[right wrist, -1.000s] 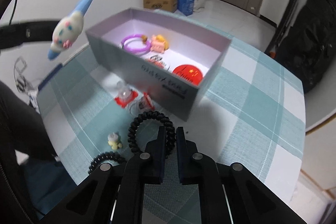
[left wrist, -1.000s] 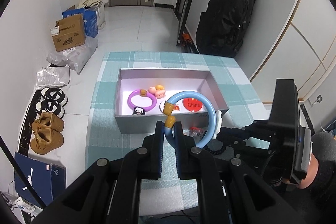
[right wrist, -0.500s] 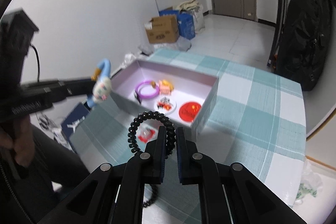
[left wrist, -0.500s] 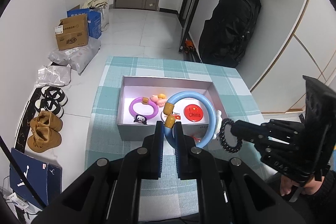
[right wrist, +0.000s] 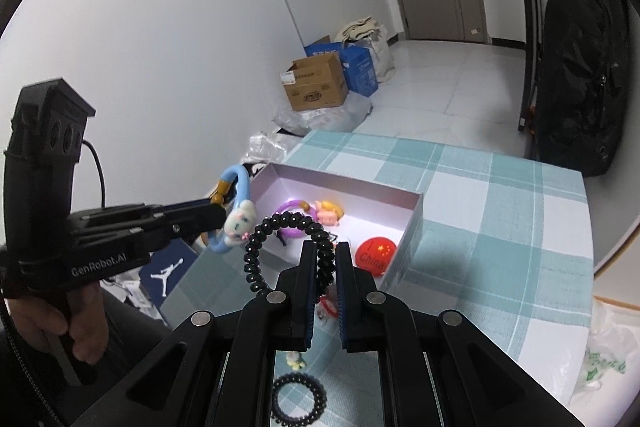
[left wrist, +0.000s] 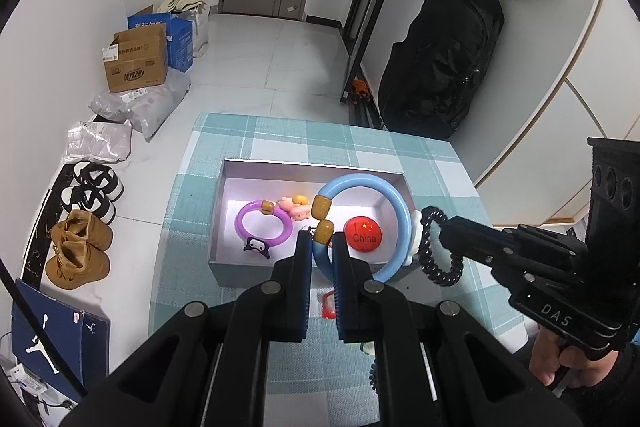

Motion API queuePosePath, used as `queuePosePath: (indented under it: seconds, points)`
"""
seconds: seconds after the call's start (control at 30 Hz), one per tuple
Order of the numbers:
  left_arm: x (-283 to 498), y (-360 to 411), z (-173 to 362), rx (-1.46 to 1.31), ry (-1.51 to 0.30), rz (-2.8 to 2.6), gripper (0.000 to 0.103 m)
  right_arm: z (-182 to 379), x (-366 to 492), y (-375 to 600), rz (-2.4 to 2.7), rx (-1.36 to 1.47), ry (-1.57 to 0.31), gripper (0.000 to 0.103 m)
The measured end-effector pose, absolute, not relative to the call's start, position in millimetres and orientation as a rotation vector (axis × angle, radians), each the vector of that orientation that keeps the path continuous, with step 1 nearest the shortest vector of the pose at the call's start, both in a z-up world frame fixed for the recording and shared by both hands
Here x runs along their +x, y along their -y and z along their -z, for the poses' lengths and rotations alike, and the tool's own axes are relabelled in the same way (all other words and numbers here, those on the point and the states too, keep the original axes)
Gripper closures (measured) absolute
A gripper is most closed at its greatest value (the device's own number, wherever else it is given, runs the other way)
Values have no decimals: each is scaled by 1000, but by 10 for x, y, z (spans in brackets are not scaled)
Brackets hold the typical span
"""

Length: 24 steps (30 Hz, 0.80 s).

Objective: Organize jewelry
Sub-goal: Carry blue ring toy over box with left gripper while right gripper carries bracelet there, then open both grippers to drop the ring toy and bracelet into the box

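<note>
My left gripper (left wrist: 321, 254) is shut on a blue ring bracelet (left wrist: 394, 205) with amber beads and a white plush charm, held high above the grey open box (left wrist: 256, 273). The bracelet also shows in the right wrist view (right wrist: 239, 183). My right gripper (right wrist: 323, 255) is shut on a black coil hair tie (right wrist: 256, 247), held above the box's near edge; the tie also shows in the left wrist view (left wrist: 430, 259). In the box lie a purple bracelet (left wrist: 264, 225), a pink figure (left wrist: 295, 207) and a red China badge (left wrist: 363, 234).
On the checked tablecloth (right wrist: 500, 227) near me lie a second black coil tie (right wrist: 299, 398), a small pale charm (right wrist: 295, 359) and red items (left wrist: 327, 303). On the floor stand cardboard boxes (left wrist: 136, 61) and shoes (left wrist: 78, 247). A black backpack (left wrist: 440, 67) leans on the wall.
Both grippers have risen well above the table with their items. My right gripper lifted the black coil tie off the cloth and moved it close to the blue bracelet over the box.
</note>
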State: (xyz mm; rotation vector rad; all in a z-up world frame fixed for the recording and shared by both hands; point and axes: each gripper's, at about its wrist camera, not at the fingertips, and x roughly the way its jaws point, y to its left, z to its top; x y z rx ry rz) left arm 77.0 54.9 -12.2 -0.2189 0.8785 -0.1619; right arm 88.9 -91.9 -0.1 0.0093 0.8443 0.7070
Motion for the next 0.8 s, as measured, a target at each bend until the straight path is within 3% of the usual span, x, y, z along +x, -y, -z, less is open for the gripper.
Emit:
queuePosePath:
  seconds: [0.8]
  points:
    - [1177, -545, 285, -270, -948, 104, 98, 185, 1419, 913, -645, 151, -929, 95]
